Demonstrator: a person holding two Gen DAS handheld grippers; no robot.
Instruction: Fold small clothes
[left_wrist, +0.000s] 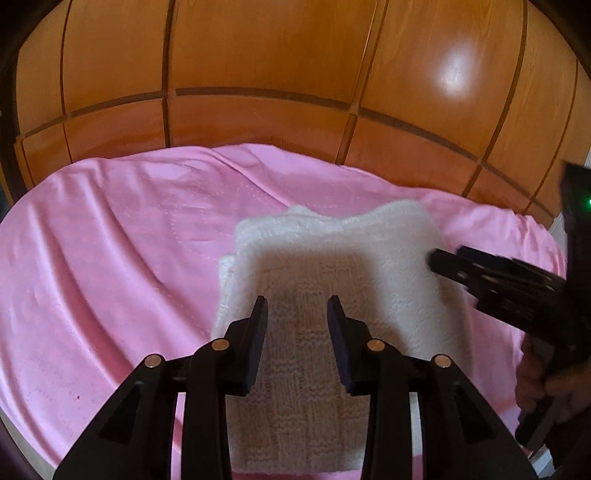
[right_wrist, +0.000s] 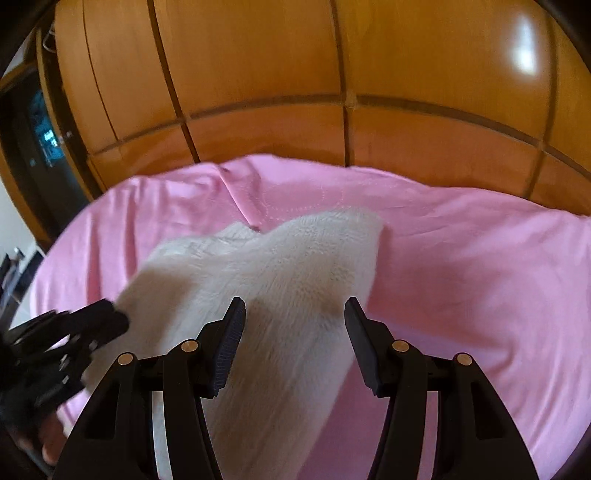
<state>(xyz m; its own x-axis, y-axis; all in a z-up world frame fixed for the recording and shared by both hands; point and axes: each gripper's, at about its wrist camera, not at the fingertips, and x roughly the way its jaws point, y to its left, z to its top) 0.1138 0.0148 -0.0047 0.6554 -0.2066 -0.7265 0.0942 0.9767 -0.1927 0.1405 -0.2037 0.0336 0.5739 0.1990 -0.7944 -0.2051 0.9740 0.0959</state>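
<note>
We take the folded white knitted garment (left_wrist: 325, 280) as our landmark; it lies on a pink sheet (left_wrist: 110, 240) spread over the bed. To its left we see only wrinkled pink sheet. Our left tool (left_wrist: 297, 310) hangs over the garment's near left part, its two fingers apart with the knit showing between them, pressing on nothing. To the right, our right tool (right_wrist: 295, 312) hovers over the garment's right side, its fingers standing wider apart and likewise gripping nothing. In the left wrist view its tip sits at the garment's right edge, with a hand (left_wrist: 543, 384) behind it. Beyond the garment's far edge, past the sheet, stand glossy wooden panels (left_wrist: 258, 55).
</note>
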